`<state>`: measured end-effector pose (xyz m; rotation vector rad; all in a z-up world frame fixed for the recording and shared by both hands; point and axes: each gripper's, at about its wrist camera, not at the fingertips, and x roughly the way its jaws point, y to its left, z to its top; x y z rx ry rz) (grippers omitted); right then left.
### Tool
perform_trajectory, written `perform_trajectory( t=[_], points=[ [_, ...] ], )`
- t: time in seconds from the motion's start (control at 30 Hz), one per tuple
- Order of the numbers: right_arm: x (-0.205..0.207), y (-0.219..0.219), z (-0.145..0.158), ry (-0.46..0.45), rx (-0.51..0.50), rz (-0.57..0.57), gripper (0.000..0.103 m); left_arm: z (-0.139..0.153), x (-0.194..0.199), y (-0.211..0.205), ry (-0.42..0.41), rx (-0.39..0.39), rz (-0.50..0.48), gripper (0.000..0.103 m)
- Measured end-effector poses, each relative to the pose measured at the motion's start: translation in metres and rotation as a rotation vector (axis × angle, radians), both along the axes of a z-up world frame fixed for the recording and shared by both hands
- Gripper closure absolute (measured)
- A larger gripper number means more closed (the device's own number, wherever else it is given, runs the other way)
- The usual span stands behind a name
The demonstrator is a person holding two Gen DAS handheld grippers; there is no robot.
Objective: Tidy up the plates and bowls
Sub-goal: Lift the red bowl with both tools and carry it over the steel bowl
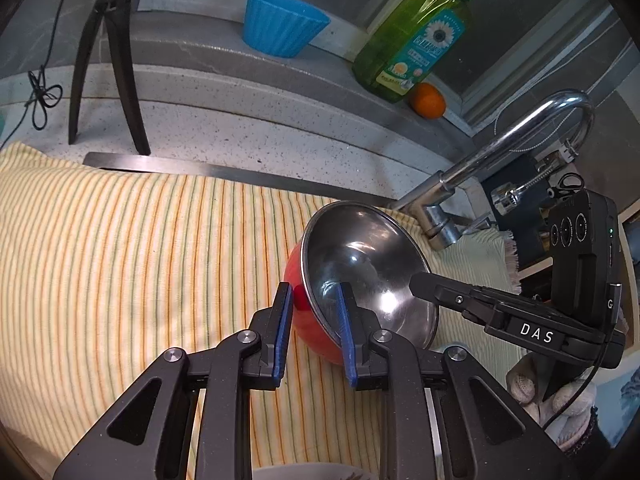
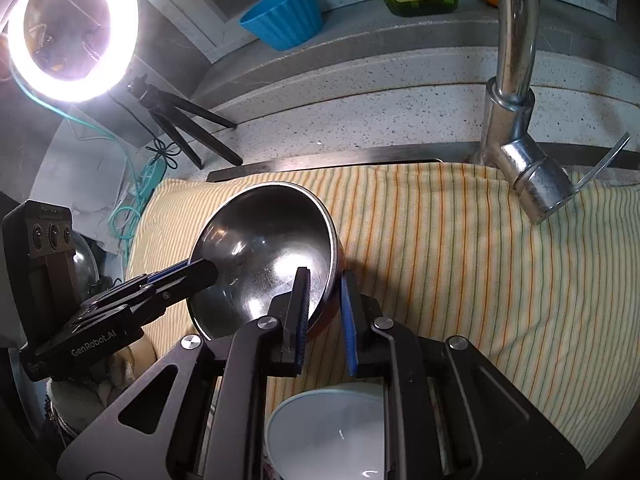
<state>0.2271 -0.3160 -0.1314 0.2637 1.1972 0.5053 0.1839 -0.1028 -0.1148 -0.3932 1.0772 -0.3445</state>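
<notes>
A steel bowl with a red outside (image 1: 360, 268) is tilted on its side above the striped cloth (image 1: 140, 240). My left gripper (image 1: 314, 292) straddles its rim, one finger inside, one outside, a gap still showing. My right gripper (image 2: 324, 280) straddles the opposite rim of the same bowl (image 2: 264, 248) the same way. The right gripper's finger also shows in the left wrist view (image 1: 432, 288), and the left gripper in the right wrist view (image 2: 192, 274). A white bowl (image 2: 332, 436) sits below the right gripper.
A blue ribbed cup (image 1: 280, 24), a green soap bottle (image 1: 416, 40) and an orange (image 1: 428, 100) stand on the back ledge. A chrome faucet (image 1: 500, 152) rises at the right. A black tripod (image 1: 108, 72) and ring light (image 2: 72, 28) stand at the left.
</notes>
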Motion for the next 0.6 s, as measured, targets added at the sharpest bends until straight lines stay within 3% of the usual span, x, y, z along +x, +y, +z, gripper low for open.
perform_trajectory(
  t=[0.6],
  points=[
    [-0.07, 0.044, 0.054, -0.088, 0.054, 0.1, 0.088, 0.049, -0.081, 0.05, -0.099, -0.001, 0.059, 0.083]
  ],
)
